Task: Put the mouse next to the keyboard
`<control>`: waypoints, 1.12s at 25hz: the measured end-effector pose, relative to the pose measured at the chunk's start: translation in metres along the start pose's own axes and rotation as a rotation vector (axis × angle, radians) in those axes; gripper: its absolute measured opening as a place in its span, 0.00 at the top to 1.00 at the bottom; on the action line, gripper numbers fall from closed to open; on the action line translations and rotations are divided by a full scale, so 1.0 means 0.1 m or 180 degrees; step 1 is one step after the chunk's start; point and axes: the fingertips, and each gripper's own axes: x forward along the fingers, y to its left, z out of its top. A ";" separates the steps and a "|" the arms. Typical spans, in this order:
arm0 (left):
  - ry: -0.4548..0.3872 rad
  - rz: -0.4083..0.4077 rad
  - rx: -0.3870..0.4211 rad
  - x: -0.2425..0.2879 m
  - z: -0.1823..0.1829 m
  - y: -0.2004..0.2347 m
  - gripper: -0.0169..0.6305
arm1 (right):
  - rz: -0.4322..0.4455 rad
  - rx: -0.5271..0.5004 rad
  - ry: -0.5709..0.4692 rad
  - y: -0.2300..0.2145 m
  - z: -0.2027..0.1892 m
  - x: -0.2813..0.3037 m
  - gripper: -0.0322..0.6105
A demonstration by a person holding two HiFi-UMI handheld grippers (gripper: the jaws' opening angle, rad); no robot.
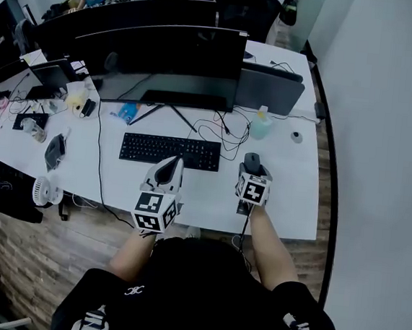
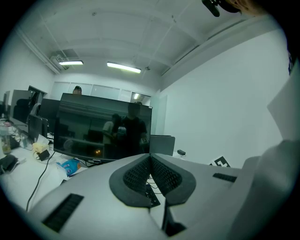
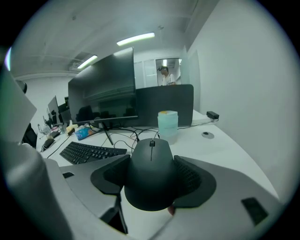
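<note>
A black mouse (image 3: pixel 151 173) sits between the pads of my right gripper (image 3: pixel 152 178), which is shut on it. In the head view the mouse (image 1: pixel 252 162) is over the white desk (image 1: pixel 290 198), to the right of the black keyboard (image 1: pixel 170 151), with a gap between them. The keyboard (image 3: pixel 91 152) lies left of the mouse in the right gripper view. My left gripper (image 1: pixel 169 170) hovers near the keyboard's front edge; its pads (image 2: pixel 138 176) meet with nothing held.
A wide black monitor (image 1: pixel 166 52) on a stand rises behind the keyboard, with tangled cables (image 1: pixel 219 136) beside it. A pale green bottle (image 1: pixel 261 124) stands behind the mouse. A small fan (image 1: pixel 44 190) and clutter lie at the desk's left. The desk's front edge is close to my body.
</note>
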 end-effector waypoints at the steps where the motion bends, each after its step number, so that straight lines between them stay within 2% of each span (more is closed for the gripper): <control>1: -0.0001 0.0005 0.0002 0.03 0.01 0.02 0.95 | -0.0039 0.0004 0.0068 -0.04 -0.05 0.07 0.47; 13: -0.0012 0.0041 -0.0002 0.22 0.10 0.32 0.95 | -0.0235 -0.0004 0.0614 -0.19 -0.49 0.64 0.47; 16: -0.0006 0.0026 -0.0022 0.27 0.10 0.36 0.95 | -0.0203 -0.0030 0.0629 -0.18 -0.53 0.76 0.47; 19: -0.0015 0.0016 -0.0017 0.30 0.11 0.38 0.95 | -0.0098 0.0041 0.0820 -0.10 -0.65 0.79 0.47; 22: -0.0024 0.0015 -0.0023 0.31 0.13 0.40 0.95 | -0.0165 -0.0002 0.0974 -0.12 -0.69 0.75 0.47; 28: -0.0040 -0.0007 -0.0040 0.30 0.13 0.40 0.95 | -0.0062 -0.0120 0.0956 -0.02 -0.70 0.80 0.45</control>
